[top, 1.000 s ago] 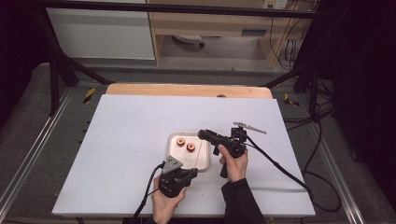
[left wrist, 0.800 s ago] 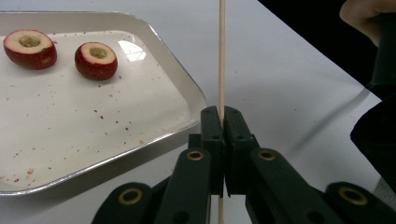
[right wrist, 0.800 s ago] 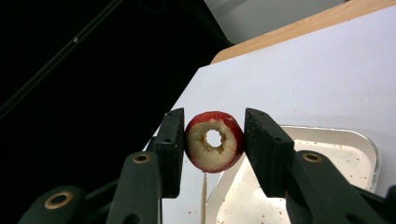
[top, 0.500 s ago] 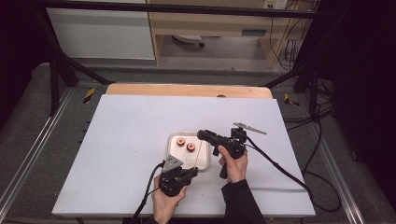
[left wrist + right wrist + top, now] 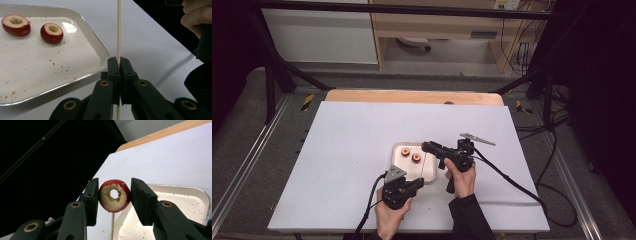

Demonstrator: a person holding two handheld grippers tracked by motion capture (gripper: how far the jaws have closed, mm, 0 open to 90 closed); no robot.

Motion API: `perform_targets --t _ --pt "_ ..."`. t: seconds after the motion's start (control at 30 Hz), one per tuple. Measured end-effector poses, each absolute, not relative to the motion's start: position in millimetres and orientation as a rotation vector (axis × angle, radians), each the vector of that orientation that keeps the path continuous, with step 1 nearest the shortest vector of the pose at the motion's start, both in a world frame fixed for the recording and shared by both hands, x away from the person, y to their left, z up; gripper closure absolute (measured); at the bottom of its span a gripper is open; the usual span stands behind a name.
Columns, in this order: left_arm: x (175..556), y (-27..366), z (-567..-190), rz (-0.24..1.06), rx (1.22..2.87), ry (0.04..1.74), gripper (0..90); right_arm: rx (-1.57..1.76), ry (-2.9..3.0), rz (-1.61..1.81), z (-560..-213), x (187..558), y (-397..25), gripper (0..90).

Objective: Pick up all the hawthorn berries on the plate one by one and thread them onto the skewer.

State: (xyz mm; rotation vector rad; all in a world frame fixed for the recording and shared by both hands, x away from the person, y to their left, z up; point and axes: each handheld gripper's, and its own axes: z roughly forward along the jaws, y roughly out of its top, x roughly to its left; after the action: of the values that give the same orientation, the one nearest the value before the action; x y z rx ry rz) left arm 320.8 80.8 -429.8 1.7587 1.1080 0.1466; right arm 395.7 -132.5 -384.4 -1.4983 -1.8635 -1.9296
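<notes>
A thin wooden skewer [image 5: 119,30] stands upright, and my left gripper [image 5: 119,62] is shut on its lower part. In the high view the left gripper [image 5: 418,183] sits by the near edge of a white metal tray [image 5: 428,171]. My right gripper [image 5: 114,195] is shut on a red cored fruit piece [image 5: 115,198], with the skewer [image 5: 112,225] running down from under it. Seen from above, the right gripper [image 5: 426,146] hovers over the tray's right side at the skewer's top. Two more red cored pieces [image 5: 16,24] [image 5: 51,32] lie on the tray [image 5: 95,50], cut side up.
The tray rests near the front middle of a white table [image 5: 352,135]. A wooden board [image 5: 412,96] runs along the far edge. The right gripper's cable [image 5: 517,185] trails off to the right over the table. Crumbs dot the tray floor.
</notes>
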Motion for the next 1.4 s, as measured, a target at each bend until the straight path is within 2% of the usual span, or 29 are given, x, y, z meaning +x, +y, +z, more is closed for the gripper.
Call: perform_targets --t 0.27,0.43,0.77,1.4 --pt "320 78 -431 0.154 1.737 1.109 88.4 -1.498 -1.882 -1.952 -384 391 -132 60.0" --pt "319 79 -431 0.065 1.675 1.125 88.3 -1.479 -1.915 -2.004 -385 388 -133 60.0" --pt "314 75 -426 0.097 1.573 1.143 88.4 -1.472 -1.860 -2.070 -388 382 -135 60.4" --pt "336 78 -415 0.191 1.702 1.107 88.4 -1.401 -2.000 -1.889 -407 371 -123 60.2"
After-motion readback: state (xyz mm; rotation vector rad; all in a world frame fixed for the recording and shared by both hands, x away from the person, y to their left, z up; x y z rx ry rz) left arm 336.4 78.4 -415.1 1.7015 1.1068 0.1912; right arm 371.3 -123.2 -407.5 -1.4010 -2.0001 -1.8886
